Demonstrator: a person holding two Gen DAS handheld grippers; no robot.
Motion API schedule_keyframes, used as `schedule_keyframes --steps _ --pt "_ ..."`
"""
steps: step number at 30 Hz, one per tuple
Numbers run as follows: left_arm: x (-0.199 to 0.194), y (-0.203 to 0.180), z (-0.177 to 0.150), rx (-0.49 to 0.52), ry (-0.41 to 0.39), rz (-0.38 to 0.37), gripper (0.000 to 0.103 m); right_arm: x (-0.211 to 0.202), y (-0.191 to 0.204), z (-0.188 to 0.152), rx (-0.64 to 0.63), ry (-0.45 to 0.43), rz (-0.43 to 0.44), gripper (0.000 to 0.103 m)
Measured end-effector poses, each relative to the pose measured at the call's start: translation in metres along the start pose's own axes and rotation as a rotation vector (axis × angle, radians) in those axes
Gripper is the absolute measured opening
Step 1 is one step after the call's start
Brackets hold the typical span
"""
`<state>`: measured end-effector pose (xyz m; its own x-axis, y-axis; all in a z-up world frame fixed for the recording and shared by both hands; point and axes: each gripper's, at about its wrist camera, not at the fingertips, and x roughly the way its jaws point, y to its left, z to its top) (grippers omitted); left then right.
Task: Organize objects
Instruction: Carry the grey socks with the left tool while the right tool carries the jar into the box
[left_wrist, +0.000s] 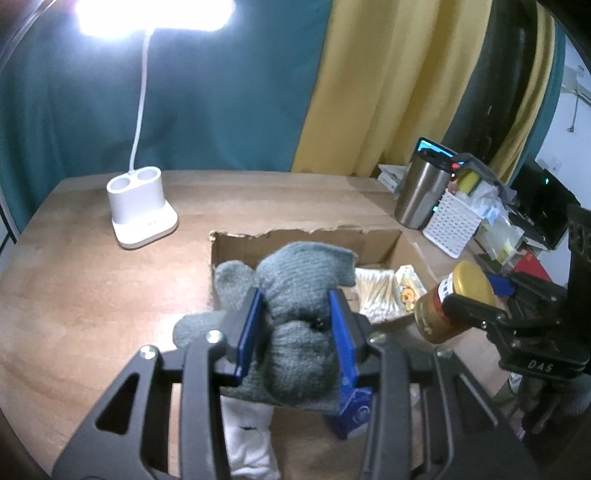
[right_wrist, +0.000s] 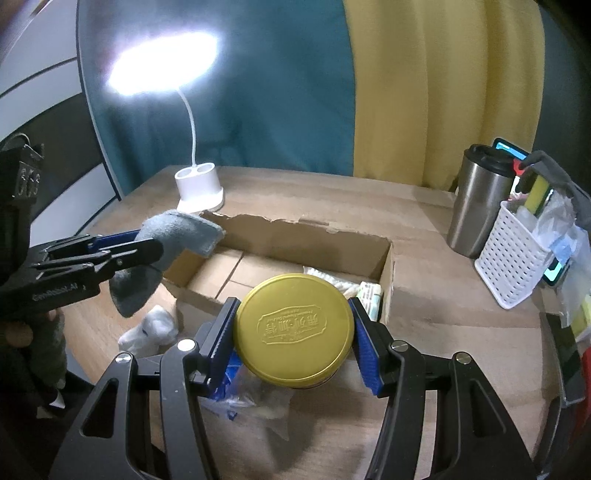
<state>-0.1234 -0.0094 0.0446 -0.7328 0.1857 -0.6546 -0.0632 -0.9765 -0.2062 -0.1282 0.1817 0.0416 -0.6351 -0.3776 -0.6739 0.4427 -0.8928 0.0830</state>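
Observation:
My left gripper (left_wrist: 297, 299) is shut on a grey knitted sock (left_wrist: 299, 288) and holds it above the near left edge of an open cardboard box (left_wrist: 306, 240). The right wrist view shows the same sock (right_wrist: 177, 236) hanging from that gripper (right_wrist: 147, 247) beside the box (right_wrist: 295, 236). My right gripper (right_wrist: 293, 314) is shut on a jar with a gold lid (right_wrist: 293, 326), held above the box's near edge. In the left wrist view the jar (left_wrist: 454, 302) is tilted, to the right of the box.
The box holds cotton swabs (left_wrist: 376, 291) and small packets (right_wrist: 369, 295). A white sock (right_wrist: 151, 328), a blue carton (left_wrist: 351, 410) and a plastic bag (right_wrist: 258, 402) lie on the wooden table in front. A white lamp (left_wrist: 142, 210), steel tumbler (right_wrist: 476, 203) and white basket (right_wrist: 517, 254) stand around.

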Motion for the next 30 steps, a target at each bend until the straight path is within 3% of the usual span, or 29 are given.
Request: schedule_keyframes --steps 16,30 --pt "0.029 0.015 0.020 -0.028 0.007 0.016 0.039 0.022 0.001 0.030 -0.022 0.004 0.039 0.060" --pt "0.075 0.022 0.020 -0.047 0.081 0.074 0.039 0.053 -0.003 0.041 -0.028 0.027 0.095 0.060"
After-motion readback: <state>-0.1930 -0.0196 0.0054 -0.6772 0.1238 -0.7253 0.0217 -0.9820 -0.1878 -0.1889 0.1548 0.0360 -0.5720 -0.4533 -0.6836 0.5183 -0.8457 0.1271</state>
